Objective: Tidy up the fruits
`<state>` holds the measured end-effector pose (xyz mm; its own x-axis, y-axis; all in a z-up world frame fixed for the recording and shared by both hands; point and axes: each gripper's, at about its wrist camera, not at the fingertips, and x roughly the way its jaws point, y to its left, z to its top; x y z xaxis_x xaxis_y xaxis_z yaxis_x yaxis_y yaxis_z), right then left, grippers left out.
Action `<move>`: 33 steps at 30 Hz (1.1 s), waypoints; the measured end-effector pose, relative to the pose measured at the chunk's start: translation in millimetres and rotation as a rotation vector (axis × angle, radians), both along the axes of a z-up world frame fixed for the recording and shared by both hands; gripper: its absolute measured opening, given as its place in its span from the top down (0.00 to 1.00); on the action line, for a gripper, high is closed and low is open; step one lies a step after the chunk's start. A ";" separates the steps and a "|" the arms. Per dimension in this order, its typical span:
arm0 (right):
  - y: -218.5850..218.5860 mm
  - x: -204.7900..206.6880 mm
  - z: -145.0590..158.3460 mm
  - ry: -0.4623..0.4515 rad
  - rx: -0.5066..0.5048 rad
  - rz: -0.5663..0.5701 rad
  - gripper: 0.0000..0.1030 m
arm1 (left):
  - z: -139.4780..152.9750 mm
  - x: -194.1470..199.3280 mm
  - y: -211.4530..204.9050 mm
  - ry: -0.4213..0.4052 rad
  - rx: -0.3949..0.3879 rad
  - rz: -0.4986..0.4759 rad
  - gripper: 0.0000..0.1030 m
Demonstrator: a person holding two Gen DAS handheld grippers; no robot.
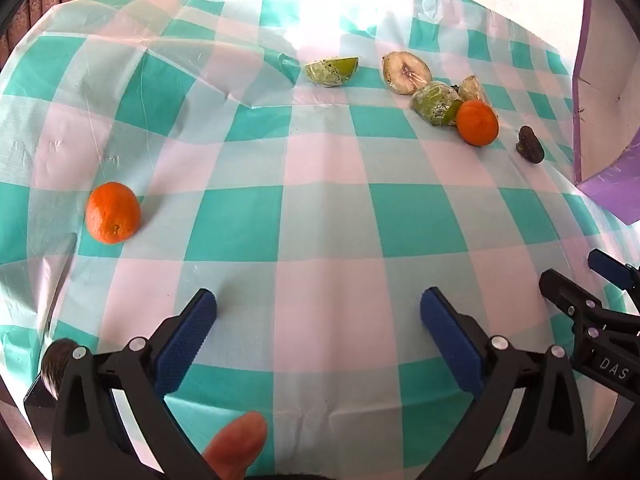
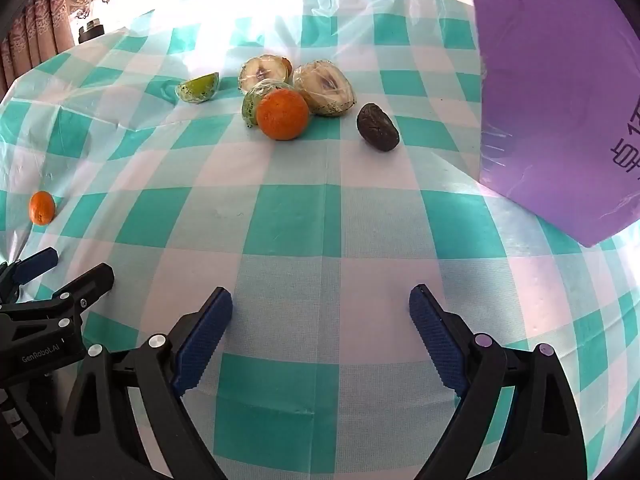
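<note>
Rolling worries me most: with both the left gripper (image 1: pixel 318 320) and right gripper (image 2: pixel 320 320) jaws spread and empty, a nudge could roll the lone orange (image 1: pixel 113 213), well left of the wrapped fruit cluster (image 2: pixel 296 92), off the bench (image 2: pixel 292 216).

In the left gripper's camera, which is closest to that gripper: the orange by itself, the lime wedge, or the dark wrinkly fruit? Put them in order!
From the left gripper, which is open and empty:
1. The lone orange, nearest, on the left side of the cloth.
2. The dark wrinkly fruit, farther off on the right, near the purple box.
3. The lime wedge, farthest, near the top middle.
</note>
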<state>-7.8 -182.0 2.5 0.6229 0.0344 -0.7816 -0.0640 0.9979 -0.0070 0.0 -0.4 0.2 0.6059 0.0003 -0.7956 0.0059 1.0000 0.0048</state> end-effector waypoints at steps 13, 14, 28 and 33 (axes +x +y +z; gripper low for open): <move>5.2 6.3 0.7 0.001 0.008 -0.001 0.15 | 0.5 0.6 0.4 0.003 -0.003 0.000 0.01; -0.7 0.6 0.3 -0.005 0.019 -0.001 0.15 | 0.5 0.7 0.3 0.003 -0.002 0.001 0.01; -2.1 -0.6 0.4 -0.004 0.019 -0.003 0.15 | 1.1 1.2 -2.2 0.002 0.000 0.000 0.01; -3.4 -0.1 0.4 -0.004 0.020 -0.002 0.15 | 0.2 0.3 -1.6 0.001 -0.001 0.000 0.01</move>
